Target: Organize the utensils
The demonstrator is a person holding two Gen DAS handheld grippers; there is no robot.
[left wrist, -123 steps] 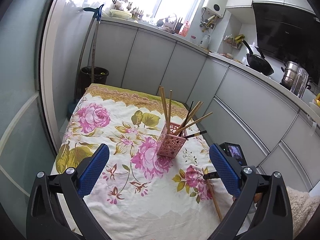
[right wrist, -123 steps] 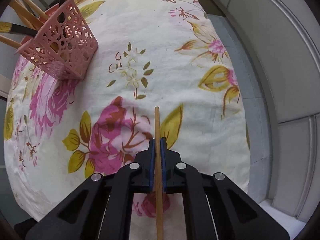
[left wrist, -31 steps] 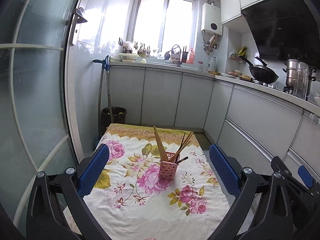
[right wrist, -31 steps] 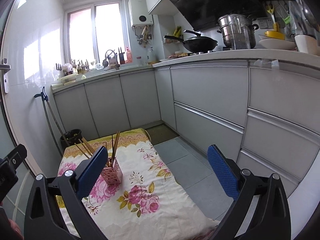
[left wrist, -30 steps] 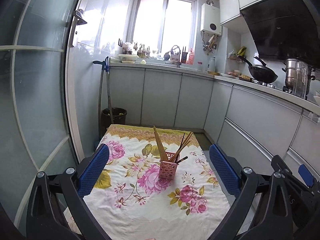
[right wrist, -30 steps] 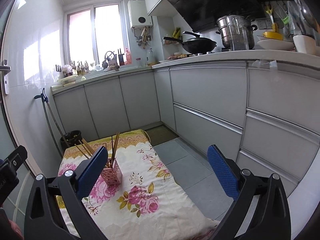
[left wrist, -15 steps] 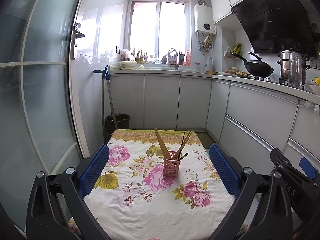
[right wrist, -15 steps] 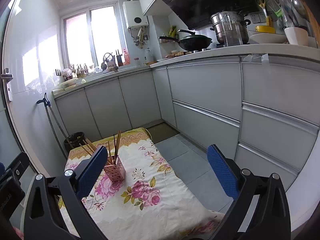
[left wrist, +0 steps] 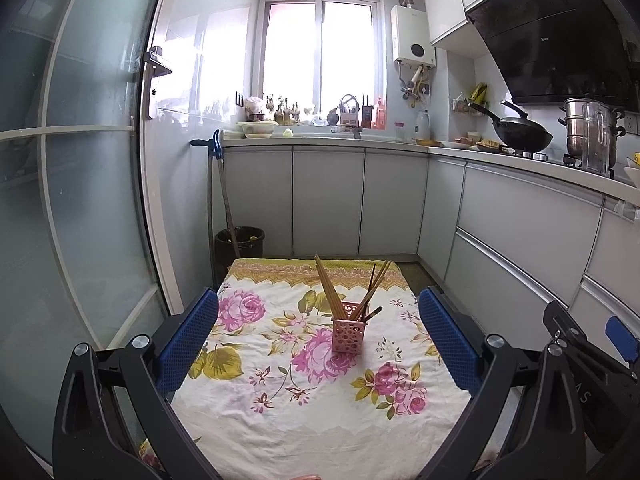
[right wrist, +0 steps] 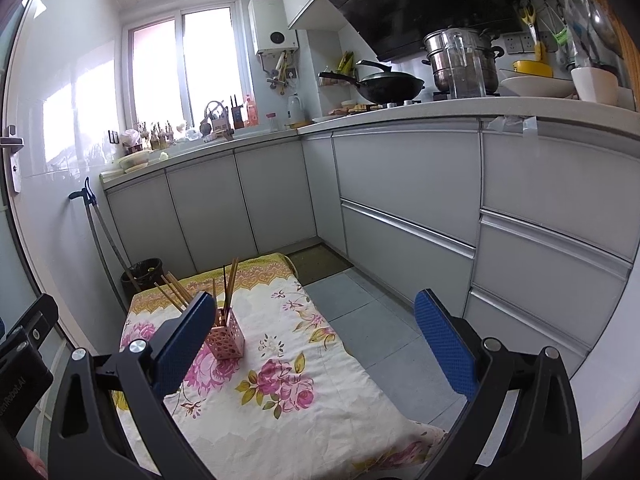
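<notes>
A: Left gripper (left wrist: 318,336) gaped wide, empty; pink holder (left wrist: 348,336) of chopsticks (left wrist: 329,292) stood frame-centre on floral cloth (left wrist: 280,396).

B: Right gripper (right wrist: 312,344) likewise wide; only its view showed white bowl (right wrist: 594,84), upper right.

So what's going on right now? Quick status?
Left gripper open, right gripper open, both empty. Chopsticks in pink holder. Nothing in the way.

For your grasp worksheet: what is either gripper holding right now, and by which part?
Nothing: left gripper and right gripper are open and empty.
</notes>
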